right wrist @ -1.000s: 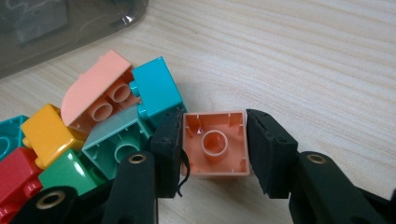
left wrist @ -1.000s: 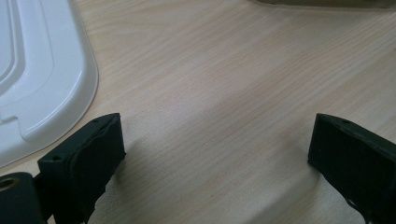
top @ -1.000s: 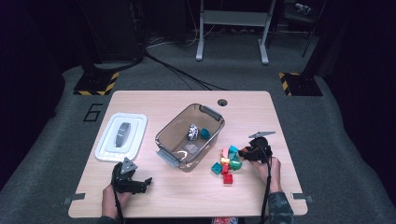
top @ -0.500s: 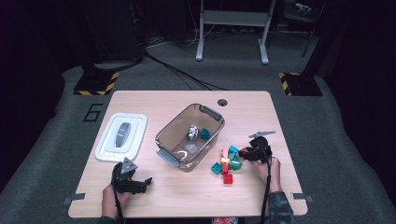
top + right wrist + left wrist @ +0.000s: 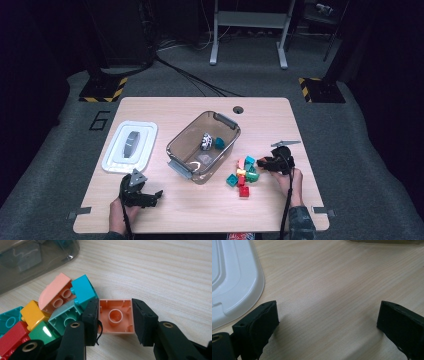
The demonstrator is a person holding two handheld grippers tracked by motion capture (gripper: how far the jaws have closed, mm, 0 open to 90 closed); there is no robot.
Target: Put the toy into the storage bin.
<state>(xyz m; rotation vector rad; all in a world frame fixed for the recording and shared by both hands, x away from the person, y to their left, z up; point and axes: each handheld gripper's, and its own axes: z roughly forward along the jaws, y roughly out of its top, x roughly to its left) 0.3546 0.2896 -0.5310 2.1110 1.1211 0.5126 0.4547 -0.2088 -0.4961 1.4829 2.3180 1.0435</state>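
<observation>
The right tongs (image 5: 115, 322) are pinching a peach brick (image 5: 115, 316) at the right edge of the brick pile (image 5: 242, 172). Next: lifting it clear and carrying it left into the clear bin (image 5: 186, 146). The left tongs (image 5: 327, 322) are resting spread on the worktop (image 5: 200, 210), holding nothing.

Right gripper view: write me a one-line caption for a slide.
Right gripper shut on an upturned peach building block beside a heap of coloured blocks on the wooden table.
</observation>
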